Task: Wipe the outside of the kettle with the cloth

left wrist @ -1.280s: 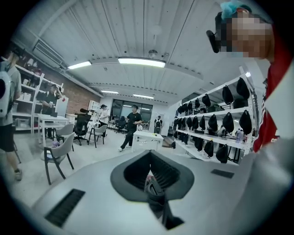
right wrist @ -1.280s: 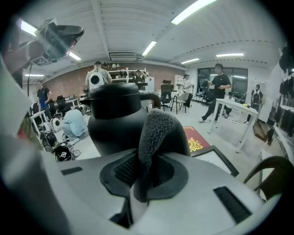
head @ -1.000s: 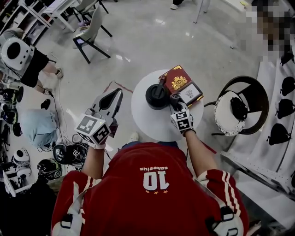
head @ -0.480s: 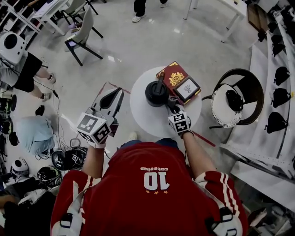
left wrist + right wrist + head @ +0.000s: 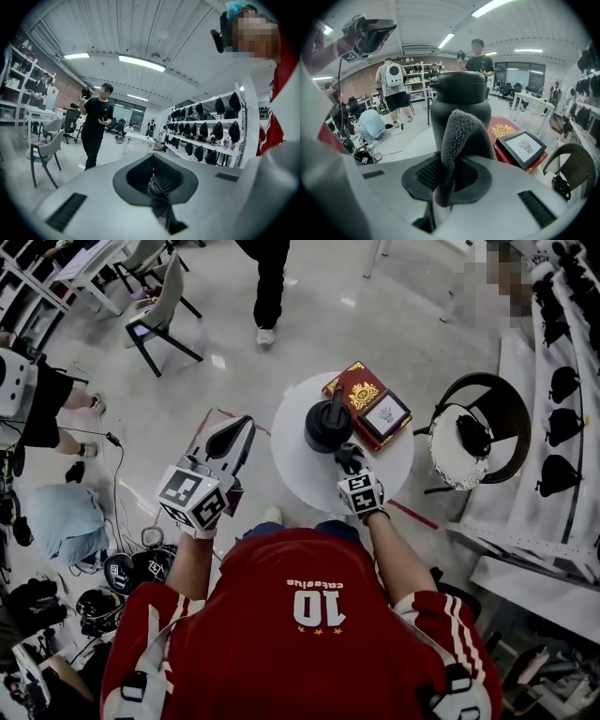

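Note:
A black kettle stands on the round white table; in the right gripper view the kettle rises straight ahead. My right gripper is shut on a grey fluffy cloth, which sticks up between the jaws just short of the kettle's near side. Whether cloth and kettle touch is unclear. My left gripper hangs off the table's left edge, lifted above the floor, jaws shut with nothing in them.
A red book with a small framed picture lies beside the kettle on the table. A dark round chair stands to the right. A person walks beyond the table. Bags and cables lie on the floor at left.
The right gripper with the cloth has stayed by the kettle's near side. The head view has shifted slightly. A person in black has walked into view at the top.

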`<move>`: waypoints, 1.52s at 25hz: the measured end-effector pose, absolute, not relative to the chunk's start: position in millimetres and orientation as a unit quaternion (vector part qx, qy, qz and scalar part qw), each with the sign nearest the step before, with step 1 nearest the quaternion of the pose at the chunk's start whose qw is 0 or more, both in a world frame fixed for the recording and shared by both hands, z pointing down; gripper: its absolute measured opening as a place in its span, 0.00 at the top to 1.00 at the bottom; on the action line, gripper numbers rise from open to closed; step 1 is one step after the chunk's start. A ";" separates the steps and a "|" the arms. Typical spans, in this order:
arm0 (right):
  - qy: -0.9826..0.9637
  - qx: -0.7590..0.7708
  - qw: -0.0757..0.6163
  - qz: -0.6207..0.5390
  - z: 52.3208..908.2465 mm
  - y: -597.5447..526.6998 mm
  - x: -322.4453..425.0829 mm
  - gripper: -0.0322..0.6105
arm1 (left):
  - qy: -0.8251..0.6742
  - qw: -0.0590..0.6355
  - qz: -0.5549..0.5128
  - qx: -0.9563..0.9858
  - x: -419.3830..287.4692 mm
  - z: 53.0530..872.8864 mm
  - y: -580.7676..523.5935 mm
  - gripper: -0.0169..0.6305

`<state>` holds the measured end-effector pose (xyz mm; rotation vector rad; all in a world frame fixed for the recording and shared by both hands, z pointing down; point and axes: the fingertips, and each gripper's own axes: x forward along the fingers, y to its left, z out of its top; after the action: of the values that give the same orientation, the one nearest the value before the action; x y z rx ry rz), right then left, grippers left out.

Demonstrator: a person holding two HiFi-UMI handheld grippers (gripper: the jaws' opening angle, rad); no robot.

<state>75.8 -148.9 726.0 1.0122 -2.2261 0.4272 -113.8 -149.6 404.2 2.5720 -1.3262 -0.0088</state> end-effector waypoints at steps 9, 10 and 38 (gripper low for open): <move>-0.836 0.414 0.321 0.167 728.2 -132.6 37.7 0.88 | -0.424 0.123 -0.001 0.897 -144.4 404.2 -143.6 0.96; -0.833 0.418 0.320 0.168 727.8 -132.4 33.1 0.88 | -0.421 0.122 0.000 0.899 -148.0 404.2 -142.8 0.96; -0.835 0.456 0.265 0.155 705.1 -181.1 -67.3 0.88 | -0.416 0.123 0.012 0.901 -228.1 409.3 -146.0 0.96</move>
<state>-67.3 -181.1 705.1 1.2323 -2.2572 0.4198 -228.1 -146.0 409.3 2.6280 -1.2128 0.0354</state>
